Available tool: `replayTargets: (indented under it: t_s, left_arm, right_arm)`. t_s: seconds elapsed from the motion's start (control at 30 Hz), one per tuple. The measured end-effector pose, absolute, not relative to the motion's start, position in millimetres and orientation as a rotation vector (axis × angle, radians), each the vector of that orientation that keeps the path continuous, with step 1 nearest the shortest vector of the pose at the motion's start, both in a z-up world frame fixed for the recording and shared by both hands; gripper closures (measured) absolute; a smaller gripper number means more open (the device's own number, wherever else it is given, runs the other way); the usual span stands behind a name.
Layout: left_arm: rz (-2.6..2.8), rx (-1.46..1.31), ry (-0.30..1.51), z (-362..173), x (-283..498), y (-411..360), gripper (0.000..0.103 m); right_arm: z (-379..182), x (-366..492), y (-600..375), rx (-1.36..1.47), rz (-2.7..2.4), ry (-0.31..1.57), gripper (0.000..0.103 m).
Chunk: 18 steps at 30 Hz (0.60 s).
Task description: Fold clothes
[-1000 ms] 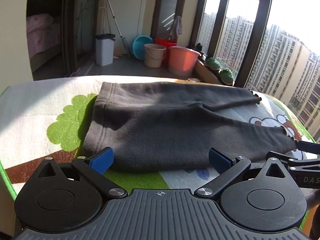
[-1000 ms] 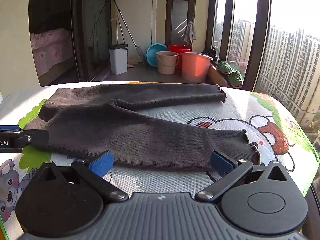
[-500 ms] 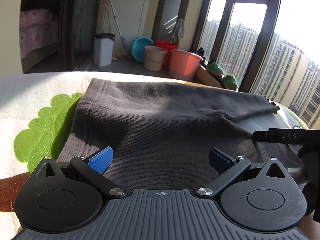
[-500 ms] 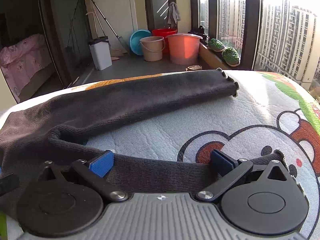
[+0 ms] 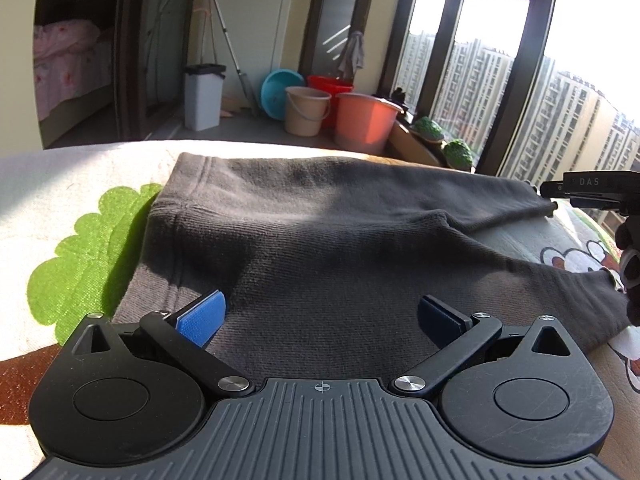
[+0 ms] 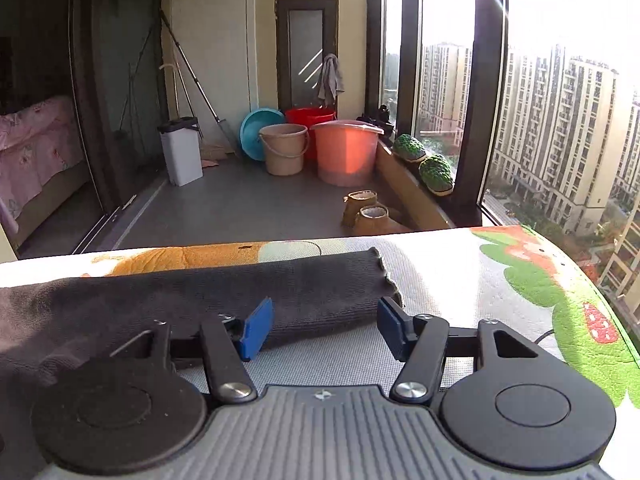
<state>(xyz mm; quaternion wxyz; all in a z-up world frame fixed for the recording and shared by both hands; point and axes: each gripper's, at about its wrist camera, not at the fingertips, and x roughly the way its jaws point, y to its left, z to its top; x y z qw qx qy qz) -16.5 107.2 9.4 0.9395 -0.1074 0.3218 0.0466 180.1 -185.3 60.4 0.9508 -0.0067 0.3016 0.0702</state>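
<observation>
- Since a second ago, both grippers have moved in over the dark trousers (image 5: 320, 240); the right gripper (image 6: 325, 322) now sits at the far leg's cuff (image 6: 360, 280).
- Trousers lie flat on the cartoon mat (image 6: 500, 280), long axis running left to right, waistband (image 5: 176, 208) on the left.
- Right gripper's jaws stand open, straddling the cuff end.
- Left gripper (image 5: 320, 312) is open too, low over the seat near the waistband, gripping nothing.
- Right is nearer the cuff, so it probably grabs first.

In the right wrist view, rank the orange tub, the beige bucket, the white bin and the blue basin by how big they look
1. Orange tub
2. White bin and beige bucket, too alike to separate
3. Blue basin, though it is partly hidden
</observation>
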Motion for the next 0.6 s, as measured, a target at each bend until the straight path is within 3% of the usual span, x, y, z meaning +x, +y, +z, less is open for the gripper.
replayTargets:
  t_s: [0.07, 0.17, 0.23, 0.27, 0.33, 0.37, 0.4, 0.6]
  left_arm:
    - [0.089, -0.222, 0.657, 9.6, -16.4, 108.3, 0.0]
    - [0.082, -0.24, 0.648, 9.0, -17.2, 111.1, 0.0]
    - [0.077, -0.255, 0.64, 8.8, -17.9, 113.6, 0.0]
    - [0.076, -0.258, 0.638, 8.8, -18.0, 114.2, 0.0]
    - [0.076, -0.258, 0.638, 8.7, -17.5, 114.4, 0.0]
    - [0.076, -0.258, 0.638, 8.7, -17.2, 114.6, 0.0]
    - [0.076, -0.259, 0.637, 8.5, -17.3, 114.4, 0.0]
    - [0.072, -0.275, 0.627, 8.4, -17.3, 117.1, 0.0]
  right_arm:
    - [62.9, 190.2, -190.5, -0.013, 0.127, 0.591, 0.051]
    - [61.9, 222.0, -199.4, 0.047, 0.095, 0.584, 0.03]
    - [53.7, 238.5, -204.9, 0.127, 0.09, 0.621, 0.029]
    - [50.3, 241.4, -204.6, 0.148, 0.105, 0.642, 0.032]
    - [43.7, 247.2, -204.0, 0.192, 0.135, 0.684, 0.071]
    - [40.3, 250.1, -203.7, 0.213, 0.15, 0.704, 0.074]
    - [39.5, 249.0, -203.6, 0.223, 0.162, 0.713, 0.086]
    - [85.4, 196.9, -234.6, 0.287, 0.228, 0.601, 0.089]
